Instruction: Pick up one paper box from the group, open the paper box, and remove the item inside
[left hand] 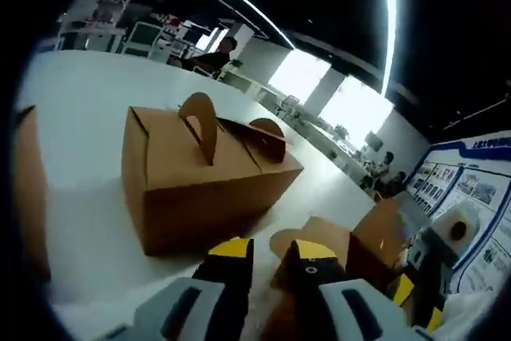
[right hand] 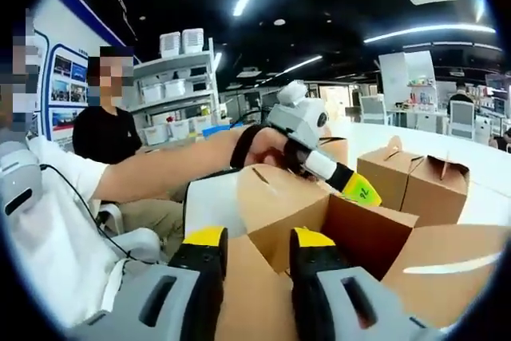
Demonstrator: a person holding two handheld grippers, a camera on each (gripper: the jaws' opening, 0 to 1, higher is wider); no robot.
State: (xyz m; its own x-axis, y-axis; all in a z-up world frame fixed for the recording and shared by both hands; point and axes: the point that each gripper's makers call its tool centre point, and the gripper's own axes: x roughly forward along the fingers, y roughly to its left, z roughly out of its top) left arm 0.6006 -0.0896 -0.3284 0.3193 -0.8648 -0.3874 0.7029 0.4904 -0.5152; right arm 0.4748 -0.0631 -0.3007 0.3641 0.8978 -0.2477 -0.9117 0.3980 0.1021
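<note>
The opened paper box [right hand: 351, 233] sits directly in front of the right tongs [right hand: 254, 249], close enough that its brown flaps crowd around both jaws. The jaws stand a little apart with cardboard showing between them, and whether they pinch a flap cannot be told. The left tongs [right hand: 361, 190] reach in from the far side, their yellow tip poised over the box's open top just above its far wall; whether that tip touches the cardboard is unclear. In the left gripper view, the left tongs [left hand: 270, 255] stand slightly apart with nothing clearly between them, the opened box [left hand: 343, 249] lying just ahead and to the right.

The box's mouth gapes toward the left tongs, so that hand looks better placed to reach inside, while the right tongs steady the near side. The item inside is hidden.

A closed box [left hand: 200, 177] with upright handle tabs rests on the white bench [left hand: 88, 109] farther off, and two more boxes [right hand: 411, 181] stand beyond on the right.
</note>
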